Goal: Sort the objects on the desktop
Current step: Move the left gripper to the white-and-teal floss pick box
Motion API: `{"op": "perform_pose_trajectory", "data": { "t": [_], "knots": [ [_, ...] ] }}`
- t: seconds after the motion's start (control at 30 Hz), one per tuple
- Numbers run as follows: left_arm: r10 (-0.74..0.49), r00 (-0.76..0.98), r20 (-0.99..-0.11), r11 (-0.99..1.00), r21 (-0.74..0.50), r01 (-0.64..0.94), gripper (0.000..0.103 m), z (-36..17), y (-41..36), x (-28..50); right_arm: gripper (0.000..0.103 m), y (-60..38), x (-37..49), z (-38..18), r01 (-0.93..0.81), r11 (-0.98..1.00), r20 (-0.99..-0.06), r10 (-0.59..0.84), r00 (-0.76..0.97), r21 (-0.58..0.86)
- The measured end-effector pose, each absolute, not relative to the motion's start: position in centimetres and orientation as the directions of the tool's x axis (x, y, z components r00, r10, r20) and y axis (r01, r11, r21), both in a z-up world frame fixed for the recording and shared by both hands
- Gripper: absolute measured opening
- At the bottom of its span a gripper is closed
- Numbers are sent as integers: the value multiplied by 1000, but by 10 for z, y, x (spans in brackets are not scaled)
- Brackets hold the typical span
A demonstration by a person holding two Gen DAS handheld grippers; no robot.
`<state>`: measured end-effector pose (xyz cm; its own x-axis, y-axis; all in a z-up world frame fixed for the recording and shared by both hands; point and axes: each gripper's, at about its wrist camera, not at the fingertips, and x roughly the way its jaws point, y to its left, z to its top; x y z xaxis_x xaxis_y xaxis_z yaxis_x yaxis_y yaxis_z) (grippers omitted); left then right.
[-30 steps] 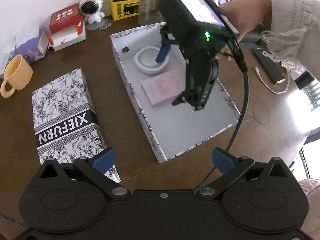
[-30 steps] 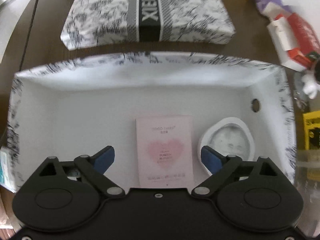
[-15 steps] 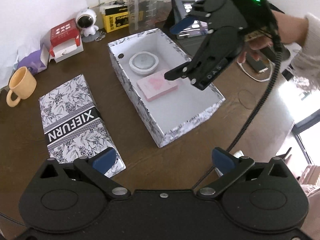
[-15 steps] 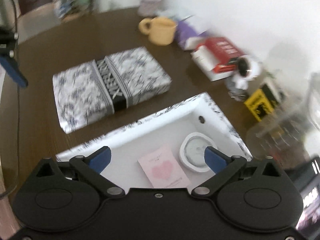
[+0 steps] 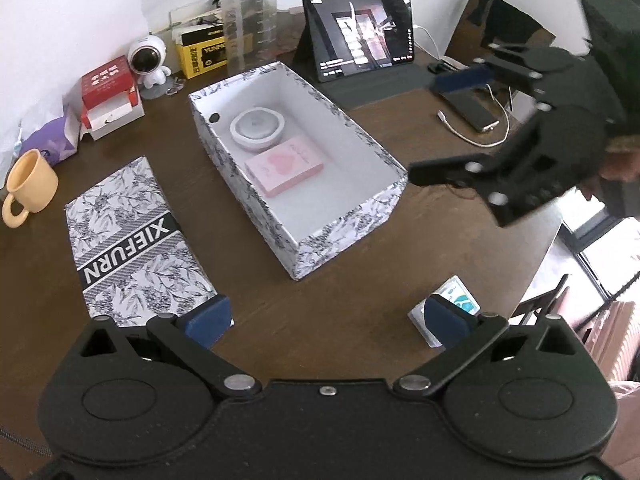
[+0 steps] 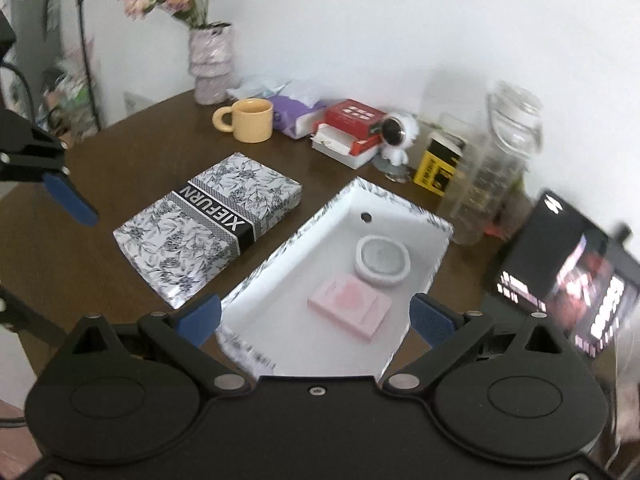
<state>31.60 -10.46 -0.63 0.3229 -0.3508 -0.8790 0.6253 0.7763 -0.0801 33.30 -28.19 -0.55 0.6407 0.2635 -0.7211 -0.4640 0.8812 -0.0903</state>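
The worktop [image 5: 360,280] is showing dark wood grain; the printed cardboard box [image 5: 344,232] is looking matt, the plastic bottle [image 5: 248,20] clear, the mug [image 5: 34,184] smooth.

Left wrist view: high over surface, looking down. Right wrist view: lower, facing wall. Both share open box [image 5: 298,236] [image 6: 400,204], 12 o'clock of jaws.

Both tongs [image 5: 326,316] [image 6: 316,316] comprise matte black plastic bodies, silver pivot screws, and blue fingertip pads [image 5: 210,318].
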Motion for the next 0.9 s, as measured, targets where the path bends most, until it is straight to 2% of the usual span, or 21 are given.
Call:
{"op": "perform_pose_trajectory", "data": {
  "t": [0.4,0.67,0.9],
  "knots": [
    [-328,224,-918,714,-86,695,103,-42,-156,276,102,-335,236,-23,-281,960,-776,189,602,15],
    [-354,229,-907,692,-90,716,103,-60,-188,251,102,-354,172,-36,-202,979,-787,154,598,38],
    [-300,242,-923,615,7,788,103,-89,-225,243,102,-361,139,-48,-178,983,-792,135,595,33]
  ]
}}
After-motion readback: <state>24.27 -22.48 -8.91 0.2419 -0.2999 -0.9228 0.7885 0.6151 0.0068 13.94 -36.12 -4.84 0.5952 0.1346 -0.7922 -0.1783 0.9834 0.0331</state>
